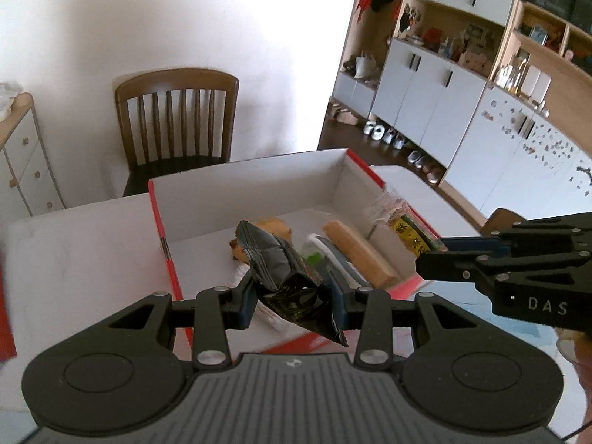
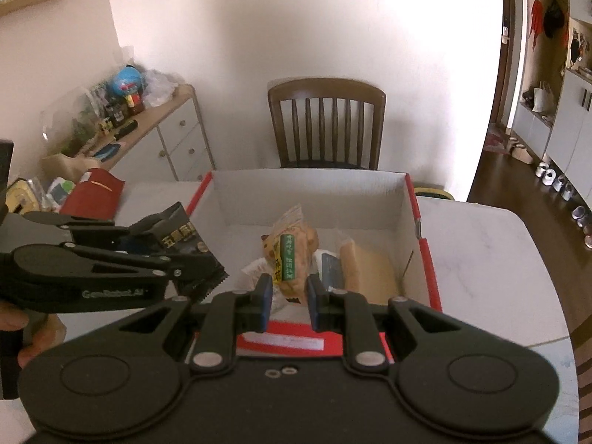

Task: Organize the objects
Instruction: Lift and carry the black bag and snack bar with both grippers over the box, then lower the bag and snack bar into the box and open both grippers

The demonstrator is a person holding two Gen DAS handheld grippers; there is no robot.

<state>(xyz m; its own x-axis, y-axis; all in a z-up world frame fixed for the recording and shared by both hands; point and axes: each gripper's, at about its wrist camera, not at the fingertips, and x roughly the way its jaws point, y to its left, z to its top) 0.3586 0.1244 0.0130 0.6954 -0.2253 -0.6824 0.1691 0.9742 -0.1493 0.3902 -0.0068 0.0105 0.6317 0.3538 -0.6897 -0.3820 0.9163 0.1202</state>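
Left wrist view: the left gripper (image 1: 294, 298) is clamped on a black foil snack pouch (image 1: 285, 270). Both pads press its crumpled midsection. The upper sealed end rises beyond the fingertips; a lower corner hangs below and nearer than the fingers. The pouch sits over the near wall of the red shoebox (image 1: 244, 174), which stands ahead of the fingers on the white table (image 1: 81, 251).

In the same view, the right gripper (image 1: 431, 249) enters from the right of the left fingers and is clamped on a clear-wrapped snack pack (image 1: 405, 227) with yellow and green print, held over the right rim of the box. In the right wrist view, the right gripper (image 2: 288, 296) shows blue pads set a narrow gap apart; a wrapped item with a green label (image 2: 292, 255) lies in line with that gap, but contact cannot be confirmed from that view alone.

Handling judgement:
- The pouch is light, soft and slick. Foil creases and slides under the pads.
- Contents are probably brittle; moderate clamping force is advised.
- Best hold is across the flat body or near a crimped seal, not on a loose corner.
- Release low over open floor in the box, left of the tan bar (image 1: 355, 251) already lying there.
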